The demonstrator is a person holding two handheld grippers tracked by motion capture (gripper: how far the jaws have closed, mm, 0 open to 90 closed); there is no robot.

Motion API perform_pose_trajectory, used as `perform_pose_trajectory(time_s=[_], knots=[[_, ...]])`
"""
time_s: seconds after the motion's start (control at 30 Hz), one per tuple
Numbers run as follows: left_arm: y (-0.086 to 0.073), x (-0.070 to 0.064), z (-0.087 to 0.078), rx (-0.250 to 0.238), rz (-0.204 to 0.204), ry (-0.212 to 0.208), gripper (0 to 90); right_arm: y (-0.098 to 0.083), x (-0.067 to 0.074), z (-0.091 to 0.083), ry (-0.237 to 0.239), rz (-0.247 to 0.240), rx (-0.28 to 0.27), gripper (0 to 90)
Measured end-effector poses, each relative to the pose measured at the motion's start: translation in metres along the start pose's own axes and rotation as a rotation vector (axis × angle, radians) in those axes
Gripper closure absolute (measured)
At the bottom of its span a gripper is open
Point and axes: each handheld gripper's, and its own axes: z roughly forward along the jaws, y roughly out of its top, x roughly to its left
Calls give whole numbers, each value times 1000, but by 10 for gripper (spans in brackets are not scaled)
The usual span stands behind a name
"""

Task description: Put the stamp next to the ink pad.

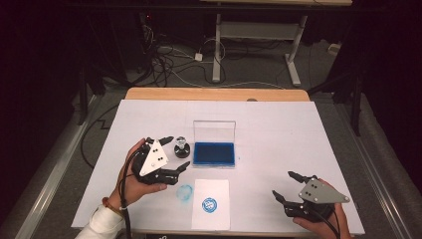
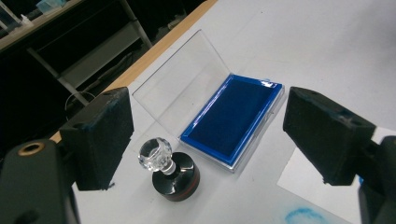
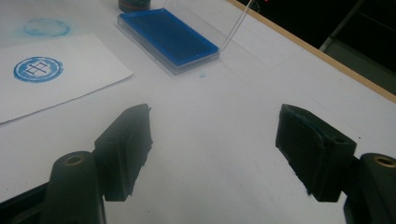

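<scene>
Jaws of the left gripper (image 2: 205, 140) stand wide apart and hold nothing, with the round black stamp (image 2: 173, 175) and its clear knob standing upright on the table (image 2: 327, 42) between them, nearer the left jaw and touching neither; just beyond, the open blue ink pad (image 2: 231, 116) lies with its clear lid tilted back. Jaws of the right gripper (image 3: 212, 149) also gape with nothing between them above bare table, while the stamped paper (image 3: 56, 74) lies well ahead to their left beside a faint blue ring mark (image 3: 46, 26).

Desk legs (image 1: 217, 50) and floor cables (image 1: 169, 62) behind.
</scene>
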Motion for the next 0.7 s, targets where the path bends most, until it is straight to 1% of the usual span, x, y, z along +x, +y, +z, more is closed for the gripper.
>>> perform_pose_trajectory(time_s=[0.07, 0.33, 0.4, 0.57, 0.6, 0.7], knots=[[-2, -1, -2, -1, 2, -7, 159, 0, 0, 0, 0, 2, 0, 269], [-9, -4, -11, 2, 13, -4, 159, 0, 0, 1, -1, 3, 2, 268], [-12, -5, -13, 7, 10, -2, 159, 0, 1, 1, -1, 4, 2, 268], [-19, -6, -18, 17, 18, 5, 159, 1, 1, 0, -3, 2, 0, 268], [-20, -7, -18, 21, 18, 1, 159, 1, 0, 0, -3, 1, -1, 268], [-26, -8, -22, 20, 19, 4, 159, 1, 0, 0, -8, 4, -5, 267]])
